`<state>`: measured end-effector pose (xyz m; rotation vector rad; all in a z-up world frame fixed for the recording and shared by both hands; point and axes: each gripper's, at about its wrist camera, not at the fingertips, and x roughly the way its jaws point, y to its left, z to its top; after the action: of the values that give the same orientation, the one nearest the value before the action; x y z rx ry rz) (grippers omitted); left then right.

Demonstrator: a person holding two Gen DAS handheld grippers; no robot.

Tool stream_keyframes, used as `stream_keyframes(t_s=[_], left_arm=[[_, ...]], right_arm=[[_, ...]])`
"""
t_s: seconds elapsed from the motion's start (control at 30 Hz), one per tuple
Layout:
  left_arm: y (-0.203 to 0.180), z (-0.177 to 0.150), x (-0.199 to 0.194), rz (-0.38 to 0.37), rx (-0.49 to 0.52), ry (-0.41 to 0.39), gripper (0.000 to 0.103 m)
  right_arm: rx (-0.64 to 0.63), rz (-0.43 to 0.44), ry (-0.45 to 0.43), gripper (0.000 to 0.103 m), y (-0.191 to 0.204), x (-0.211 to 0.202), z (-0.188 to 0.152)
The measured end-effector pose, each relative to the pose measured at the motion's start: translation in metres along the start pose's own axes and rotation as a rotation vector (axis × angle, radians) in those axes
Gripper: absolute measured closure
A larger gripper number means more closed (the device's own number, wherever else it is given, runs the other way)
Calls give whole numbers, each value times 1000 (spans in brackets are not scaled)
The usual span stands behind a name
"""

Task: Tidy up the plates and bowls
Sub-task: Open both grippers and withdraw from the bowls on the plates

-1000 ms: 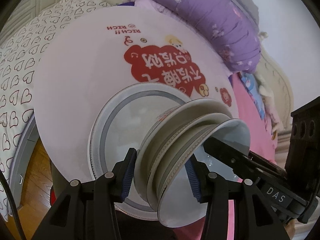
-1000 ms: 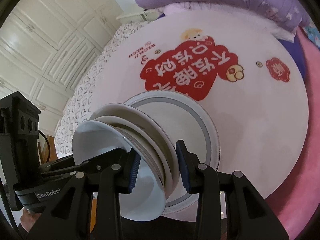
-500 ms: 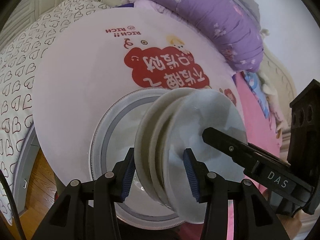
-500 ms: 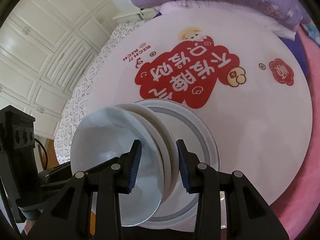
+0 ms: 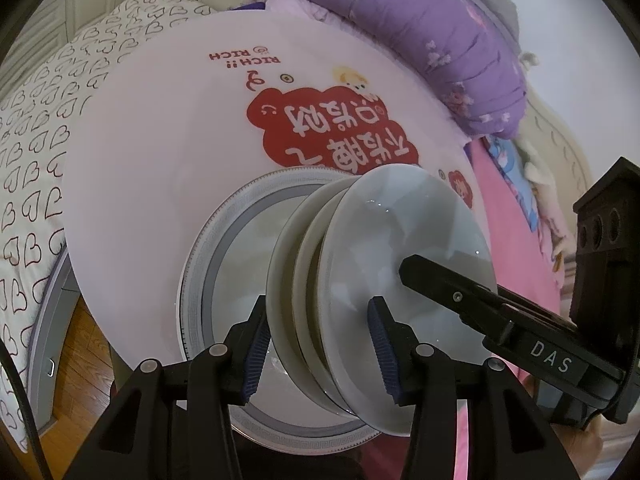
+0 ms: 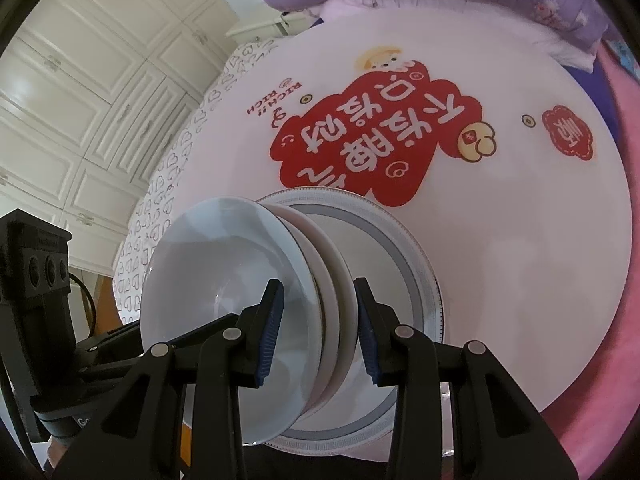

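A stack of three nested white bowls (image 5: pixel 400 240) (image 6: pixel 216 264) hangs on its side just above a large plate with a grey band (image 5: pixel 232 264) (image 6: pixel 384 248). That plate lies on a round white table with red print (image 5: pixel 160 140) (image 6: pixel 520 220). My left gripper (image 5: pixel 320 352) is shut on the stack, one blue pad on the outermost bowl and the other inside the front bowl. From the opposite side my right gripper (image 6: pixel 320 328) is shut on the same stack. One of the right gripper's fingers (image 5: pixel 440 286) reaches into the front bowl.
A purple quilt (image 5: pixel 420 40) and pink bedding (image 5: pixel 512 208) lie behind and to the right of the table. A heart-patterned cloth (image 5: pixel 32 140) is on the left, above a wooden floor (image 5: pixel 88 328). White wardrobe doors (image 6: pixel 80 80) stand further off.
The stack has turned between the two grippers, so its rims stand steeper and the front bowl's inside faces the cameras more. Both grips are unchanged.
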<state>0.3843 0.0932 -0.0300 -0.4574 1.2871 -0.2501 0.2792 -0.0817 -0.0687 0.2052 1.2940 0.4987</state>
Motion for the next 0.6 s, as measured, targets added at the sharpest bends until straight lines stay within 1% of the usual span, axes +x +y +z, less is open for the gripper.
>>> stream_keyframes(t_s=[0.1,0.13,0.17,0.2,0.23,0.27,0.3,0.33,0.37,0.43,0.53,0.6], left_arm=[[0,0,0,-4,-6,3,57],[0,0,0,-8,-6,4,53],[-1,0,-1,-11,-1,2,45],[-2,0,-3,-4,5,-8,41],[-4,0,-8,9,16,-32,33],[-5,-1,-13,14,23,-48,22],[-6,-2,-18,13,31,-68,15],[-8,-3,-25,18,43,-94,4],[-9,-5,-30,31,54,-115,1],[-12,-10,-37,45,76,-143,1],[-13,-20,-43,42,87,-158,1],[-14,-28,-46,59,94,-179,1]], right_arm=[[7,15,-3,65,-1,1,0],[11,20,-8,64,-2,1,-1],[15,27,-12,63,-3,0,-1],[20,33,-20,58,-4,-1,-1],[25,27,-32,46,-5,-3,-1],[35,20,-51,38,-8,-6,-1],[52,28,-82,20,-12,-12,-1],[62,44,-106,9,-15,-16,-2],[66,52,-121,7,-16,-20,-2],[71,68,-154,0,-18,-29,-5],[83,77,-178,0,-19,-38,-8],[87,77,-192,0,-20,-42,-11]])
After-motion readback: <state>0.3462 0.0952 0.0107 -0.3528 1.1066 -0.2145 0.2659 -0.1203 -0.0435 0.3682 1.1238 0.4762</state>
